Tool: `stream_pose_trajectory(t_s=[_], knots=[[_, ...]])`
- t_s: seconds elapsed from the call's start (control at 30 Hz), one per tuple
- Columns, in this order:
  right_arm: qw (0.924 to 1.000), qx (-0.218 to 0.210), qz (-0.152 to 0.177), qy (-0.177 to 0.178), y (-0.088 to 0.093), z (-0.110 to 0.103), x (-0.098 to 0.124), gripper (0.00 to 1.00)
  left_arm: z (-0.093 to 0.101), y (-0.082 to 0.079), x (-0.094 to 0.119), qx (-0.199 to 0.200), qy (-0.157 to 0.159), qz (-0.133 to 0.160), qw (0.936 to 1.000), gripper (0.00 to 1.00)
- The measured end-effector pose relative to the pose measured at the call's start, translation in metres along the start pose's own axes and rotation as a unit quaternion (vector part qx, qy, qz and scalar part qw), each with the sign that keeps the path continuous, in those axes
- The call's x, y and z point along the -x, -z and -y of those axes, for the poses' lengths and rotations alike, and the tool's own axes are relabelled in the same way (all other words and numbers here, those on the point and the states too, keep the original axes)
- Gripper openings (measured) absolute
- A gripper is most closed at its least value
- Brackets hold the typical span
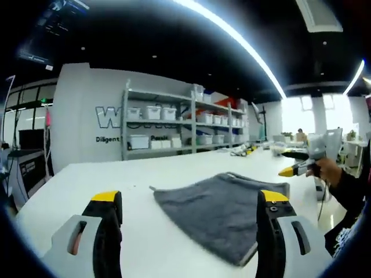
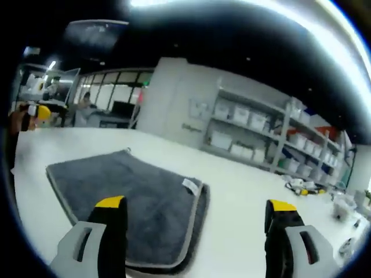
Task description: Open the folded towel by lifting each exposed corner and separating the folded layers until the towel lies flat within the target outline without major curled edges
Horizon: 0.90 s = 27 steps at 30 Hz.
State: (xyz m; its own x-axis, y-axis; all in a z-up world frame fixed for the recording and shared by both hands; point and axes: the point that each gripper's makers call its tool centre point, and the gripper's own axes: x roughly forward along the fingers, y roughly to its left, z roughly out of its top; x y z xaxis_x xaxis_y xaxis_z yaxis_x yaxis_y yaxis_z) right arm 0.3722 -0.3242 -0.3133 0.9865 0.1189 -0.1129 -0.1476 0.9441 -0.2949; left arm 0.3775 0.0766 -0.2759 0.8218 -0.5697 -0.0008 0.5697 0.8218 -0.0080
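A grey folded towel lies on the white table, with a small loop at its far left corner. My left gripper hovers open above its near side, with nothing between the yellow-tipped jaws. My right gripper comes into the left gripper view at the right, held by a hand. In the right gripper view the towel shows stacked layers, a pale edge trim and a white label. My right gripper stands open over the towel's right edge, holding nothing. The left gripper's yellow tip shows at the far left.
Metal shelves with white bins stand against the back wall beyond the table. Small items lie on the table's far side. A person's dark sleeve is at the right. Desks and monitors stand at the left.
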Motion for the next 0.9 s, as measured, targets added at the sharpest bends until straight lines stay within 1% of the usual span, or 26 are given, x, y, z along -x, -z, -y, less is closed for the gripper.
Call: stream_pose_trajectory(t_s=[0.03, 0.07, 0.17, 0.27, 0.4, 0.47, 0.53, 0.6, 0.67, 0.7, 0.73, 0.77, 0.8, 0.83, 0.87, 0.9], knots=[[0.9998, 0.017, -0.003, 0.007, 0.0, -0.001, 0.001, 0.99, -0.003, 0.0, 0.001, 0.003, -0.003, 0.001, 1.0, 0.96], [0.9998, 0.02, -0.002, 0.009, -0.001, -0.001, 0.001, 0.99, -0.006, 0.0, 0.001, 0.006, -0.006, 0.001, 1.0, 0.96], [0.9997, 0.019, 0.003, 0.013, -0.003, -0.002, 0.003, 0.99, -0.009, -0.001, 0.002, 0.011, -0.008, 0.004, 0.9999, 0.96], [0.9998, 0.019, 0.0, 0.008, -0.001, -0.007, 0.006, 0.99, -0.012, -0.003, 0.002, 0.007, -0.01, 0.005, 0.9999, 0.98], [0.9995, 0.029, -0.003, 0.011, 0.006, -0.015, 0.014, 0.97, -0.017, -0.007, 0.004, 0.002, -0.017, 0.009, 0.9998, 1.0], [0.9994, 0.034, -0.009, 0.002, 0.014, -0.021, 0.02, 0.96, -0.02, -0.007, 0.005, -0.001, -0.021, 0.007, 0.9997, 1.0], [0.9993, 0.033, -0.015, -0.001, 0.022, -0.023, 0.027, 0.93, -0.024, -0.007, 0.008, -0.003, -0.027, 0.007, 0.9996, 1.0], [0.9993, 0.033, -0.018, -0.004, 0.026, -0.024, 0.032, 0.88, -0.028, -0.008, 0.01, 0.001, -0.033, 0.009, 0.9994, 0.99], [0.9998, 0.018, -0.009, 0.006, 0.027, -0.021, 0.036, 0.83, -0.03, -0.008, 0.012, 0.005, -0.036, 0.011, 0.9993, 0.99], [1.0, -0.003, 0.002, 0.003, 0.025, -0.025, 0.038, 0.79, -0.03, -0.007, 0.012, 0.007, -0.037, 0.011, 0.9992, 0.99], [0.9999, -0.015, 0.002, -0.004, 0.025, -0.029, 0.039, 0.74, -0.03, -0.007, 0.013, 0.007, -0.038, 0.011, 0.9992, 0.99], [0.9991, -0.035, -0.008, -0.022, 0.028, -0.041, 0.041, 0.71, -0.028, -0.006, 0.013, 0.005, -0.038, 0.009, 0.9992, 0.99], [0.9984, -0.042, -0.02, -0.033, 0.032, -0.049, 0.042, 0.71, -0.027, -0.006, 0.014, 0.004, -0.038, 0.009, 0.9992, 0.99], [0.998, -0.04, -0.03, -0.037, 0.035, -0.054, 0.042, 0.71, -0.026, -0.006, 0.014, 0.003, -0.037, 0.008, 0.9993, 0.99], [0.9981, -0.037, -0.038, -0.033, 0.038, -0.055, 0.042, 0.69, -0.026, -0.006, 0.014, 0.004, -0.036, 0.008, 0.9993, 0.99], [0.9978, -0.044, -0.045, -0.019, 0.042, -0.052, 0.042, 0.66, -0.026, -0.006, 0.014, 0.005, -0.037, 0.009, 0.9993, 0.99]])
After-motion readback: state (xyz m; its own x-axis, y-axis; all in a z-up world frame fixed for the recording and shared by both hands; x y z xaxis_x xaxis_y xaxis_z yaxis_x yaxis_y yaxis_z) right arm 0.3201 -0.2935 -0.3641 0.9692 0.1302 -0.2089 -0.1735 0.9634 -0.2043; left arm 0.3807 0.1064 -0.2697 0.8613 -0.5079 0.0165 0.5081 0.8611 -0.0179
